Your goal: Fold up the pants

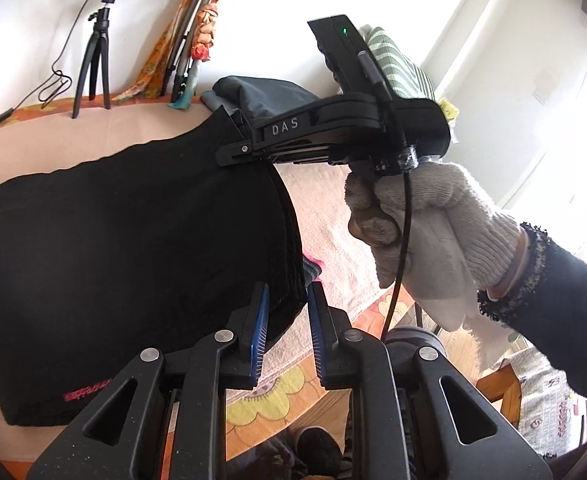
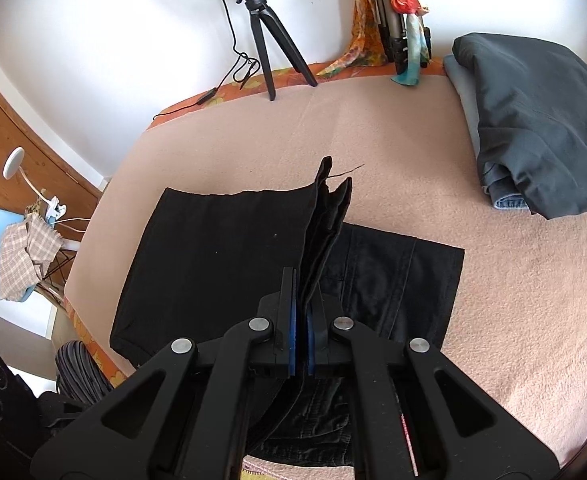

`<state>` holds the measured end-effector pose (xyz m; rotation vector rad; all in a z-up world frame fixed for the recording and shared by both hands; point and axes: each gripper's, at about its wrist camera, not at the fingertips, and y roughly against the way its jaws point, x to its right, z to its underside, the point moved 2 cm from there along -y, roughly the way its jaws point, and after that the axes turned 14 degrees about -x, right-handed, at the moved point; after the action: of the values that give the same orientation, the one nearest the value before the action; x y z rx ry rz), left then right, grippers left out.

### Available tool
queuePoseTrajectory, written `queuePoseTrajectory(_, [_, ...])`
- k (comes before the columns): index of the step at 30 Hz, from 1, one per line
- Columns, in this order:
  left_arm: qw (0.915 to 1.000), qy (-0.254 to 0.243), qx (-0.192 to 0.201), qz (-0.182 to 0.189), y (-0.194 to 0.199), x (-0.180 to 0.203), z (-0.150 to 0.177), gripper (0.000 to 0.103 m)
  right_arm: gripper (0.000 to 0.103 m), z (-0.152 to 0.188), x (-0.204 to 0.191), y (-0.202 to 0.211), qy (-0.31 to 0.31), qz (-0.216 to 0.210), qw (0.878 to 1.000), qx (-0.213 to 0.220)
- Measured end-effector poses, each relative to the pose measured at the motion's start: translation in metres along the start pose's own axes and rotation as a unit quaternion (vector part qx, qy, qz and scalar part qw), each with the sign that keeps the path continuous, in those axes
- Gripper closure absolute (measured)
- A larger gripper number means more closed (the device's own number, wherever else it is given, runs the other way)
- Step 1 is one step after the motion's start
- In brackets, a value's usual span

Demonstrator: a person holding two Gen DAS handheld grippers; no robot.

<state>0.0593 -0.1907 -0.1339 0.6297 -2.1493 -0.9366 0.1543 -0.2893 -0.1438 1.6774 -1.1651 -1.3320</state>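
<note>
Black pants (image 1: 133,240) lie part-folded on a pink blanket (image 1: 53,136). My left gripper (image 1: 287,320) has its blue pads apart, at the near edge of the lifted fold, with cloth between or just beyond them. My right gripper (image 1: 233,136), held by a white-gloved hand (image 1: 421,232), pinches the far end of the same fold. In the right wrist view the right gripper (image 2: 301,340) is shut on a raised bunch of black pants (image 2: 325,216), above the flat layer (image 2: 393,272).
A folded stack of dark grey and blue clothes (image 2: 533,120) lies at the far right of the blanket (image 2: 513,300). A black ring-light tripod (image 2: 265,40) stands at the back by the wall. A chair with checked cloth (image 2: 17,248) is off the left edge.
</note>
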Motion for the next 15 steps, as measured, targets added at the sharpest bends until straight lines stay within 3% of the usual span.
queuePoseTrajectory(4, [0.9978, 0.017, 0.03, -0.056, 0.04, -0.023, 0.021, 0.082, 0.099, 0.001, 0.007, -0.01, -0.007, 0.003, 1.0, -0.006])
queuePoseTrajectory(9, [0.9844, 0.069, 0.032, -0.159, 0.062, -0.088, 0.034, 0.082, 0.099, 0.006, 0.016, -0.021, -0.008, 0.029, 0.999, -0.012])
queuePoseTrajectory(13, [0.9733, 0.12, 0.013, -0.195, 0.058, -0.131, 0.049, 0.082, 0.097, 0.007, 0.021, -0.035, -0.002, 0.074, 0.996, -0.04])
queuePoseTrajectory(15, [0.971, 0.14, 0.006, -0.194, 0.054, -0.145, 0.056, 0.082, 0.087, 0.009, 0.015, -0.032, 0.011, 0.116, 0.992, -0.038])
